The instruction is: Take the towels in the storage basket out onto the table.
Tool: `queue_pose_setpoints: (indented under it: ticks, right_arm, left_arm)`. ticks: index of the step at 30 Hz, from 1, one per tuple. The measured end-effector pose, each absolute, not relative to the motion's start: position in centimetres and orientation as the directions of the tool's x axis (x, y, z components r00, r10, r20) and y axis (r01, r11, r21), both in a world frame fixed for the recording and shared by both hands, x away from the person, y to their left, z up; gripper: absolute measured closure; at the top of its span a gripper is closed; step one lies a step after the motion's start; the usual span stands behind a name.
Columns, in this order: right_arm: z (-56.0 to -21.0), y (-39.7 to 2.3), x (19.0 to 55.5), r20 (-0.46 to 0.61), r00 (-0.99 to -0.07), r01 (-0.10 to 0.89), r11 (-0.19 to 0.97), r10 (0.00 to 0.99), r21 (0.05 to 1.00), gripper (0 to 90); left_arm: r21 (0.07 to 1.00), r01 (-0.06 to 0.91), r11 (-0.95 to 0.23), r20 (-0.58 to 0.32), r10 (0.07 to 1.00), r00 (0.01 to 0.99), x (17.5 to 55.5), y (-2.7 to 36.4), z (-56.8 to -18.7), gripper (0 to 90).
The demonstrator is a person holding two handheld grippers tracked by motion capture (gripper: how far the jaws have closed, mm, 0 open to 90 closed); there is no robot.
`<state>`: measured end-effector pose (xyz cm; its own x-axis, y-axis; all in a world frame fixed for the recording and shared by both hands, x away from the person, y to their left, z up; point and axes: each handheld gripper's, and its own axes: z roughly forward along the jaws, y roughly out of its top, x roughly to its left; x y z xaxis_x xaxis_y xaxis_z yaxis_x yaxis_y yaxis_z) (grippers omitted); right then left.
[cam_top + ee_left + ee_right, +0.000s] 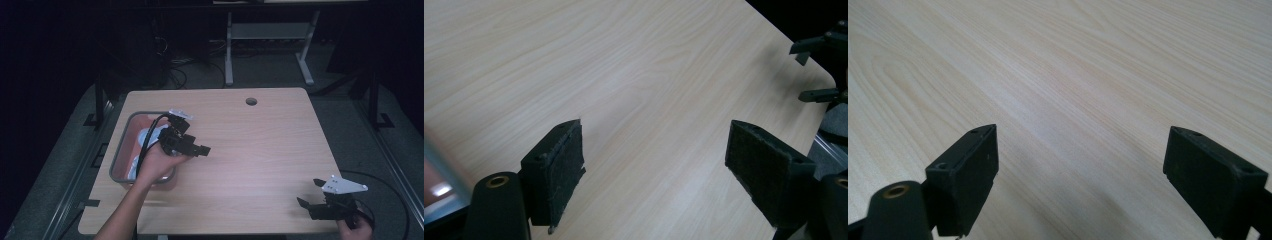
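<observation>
My left gripper [200,146] hovers over the right edge of a grey-rimmed bin [119,147] at the table's left, its jaws pointing right. In the left gripper view the left gripper [656,145] stands open above bare wood, with nothing between its pads [569,165]. Pale white and bluish things [147,136] lie in the bin, partly hidden by the hand. My right gripper [308,191] rests near the table's front right corner, open and empty. Its own view shows the right gripper [1083,145] spread wide over bare tabletop.
The light wooden table [260,150] has a round cable hole [251,101] near its far edge. The bin's corner [436,200] sits at the lower left of the left gripper view. Dark floor, cables and a desk frame [229,50] lie beyond the table.
</observation>
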<state>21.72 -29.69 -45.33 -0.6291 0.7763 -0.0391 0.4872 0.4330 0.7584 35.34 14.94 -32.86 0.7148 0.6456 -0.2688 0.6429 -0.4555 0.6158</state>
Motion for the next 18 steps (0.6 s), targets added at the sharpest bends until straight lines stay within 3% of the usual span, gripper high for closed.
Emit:
queue_pose_setpoints:
  ticks: [18]
  right_arm:
    - [-45.3, -29.6, 21.8, -0.037, -0.630, 0.491, 0.435, 0.776, 0.755, 13.8]
  left_arm:
    - [0.631, 0.702, -0.331, -0.276, 0.750, 0.601, 36.2, 21.5, -32.9, 23.1]
